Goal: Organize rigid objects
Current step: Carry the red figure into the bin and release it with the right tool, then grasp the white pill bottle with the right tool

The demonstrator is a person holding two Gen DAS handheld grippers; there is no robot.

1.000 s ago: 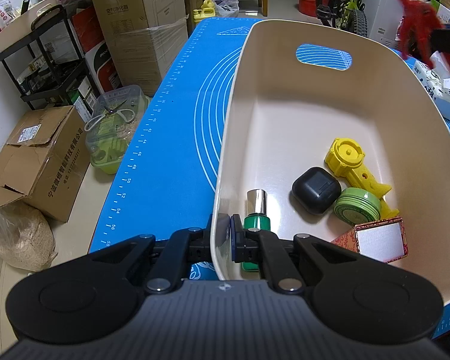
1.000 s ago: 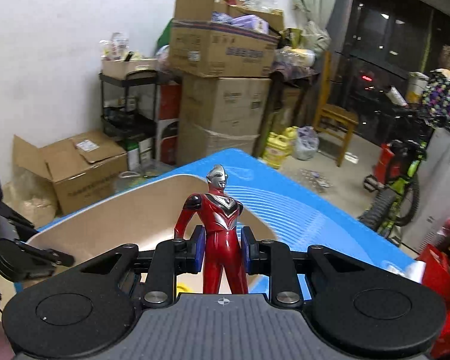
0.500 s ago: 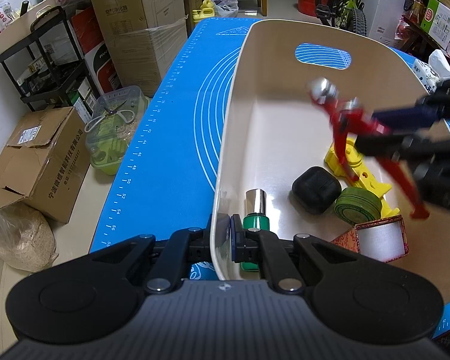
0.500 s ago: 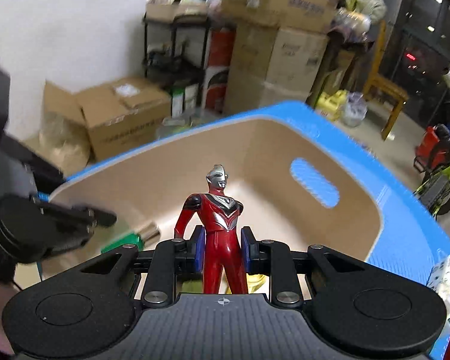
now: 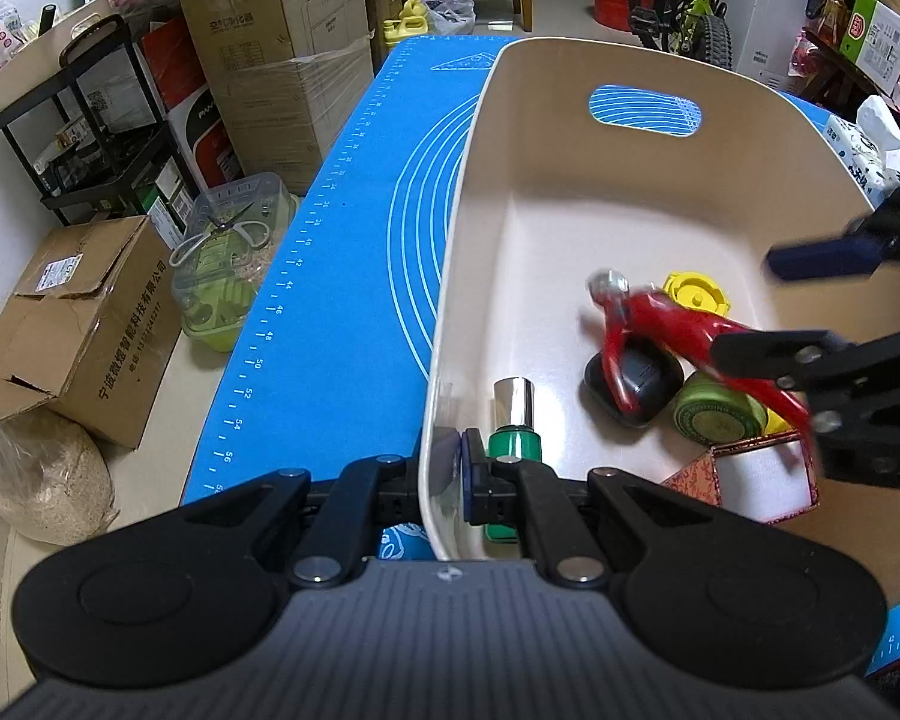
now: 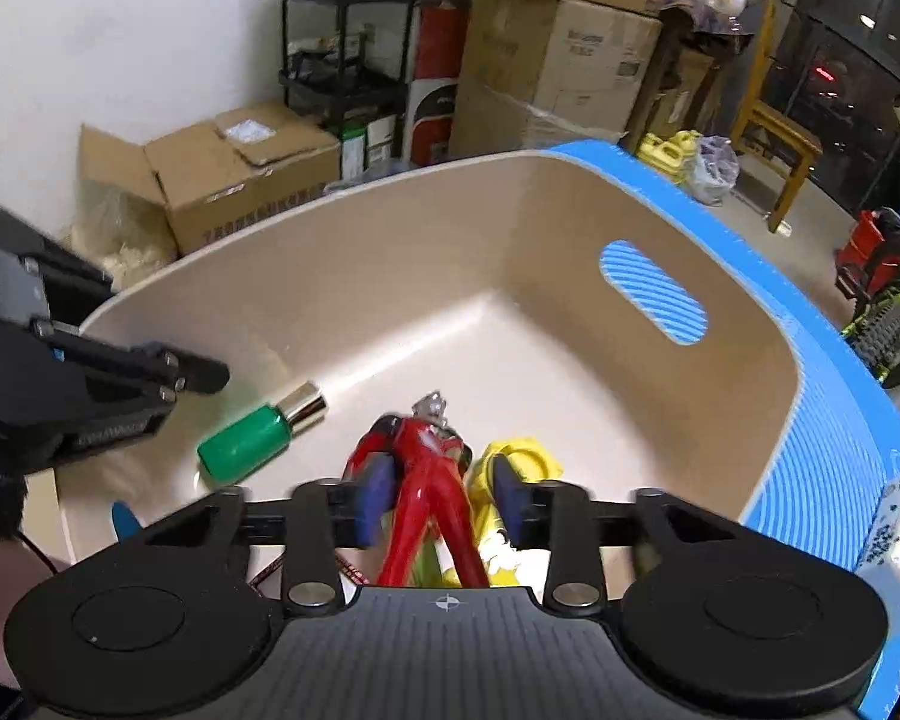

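A beige bin stands on the blue mat. My left gripper is shut on the bin's near wall. My right gripper is open inside the bin, its pads apart on either side of the red and silver hero figure. The figure lies tilted over a black case, a green tin and a yellow toy. A green bottle with a silver cap lies near the left gripper and shows in the right wrist view.
A red box with a white lid lies in the bin's near corner. A tissue pack sits right of the bin. Cardboard boxes, a black shelf and a clear container stand on the floor to the left.
My right gripper has gone down into the bin with the figure and opened its jaws; the figure now rests on the objects there. My left gripper has stayed clamped on the bin wall.
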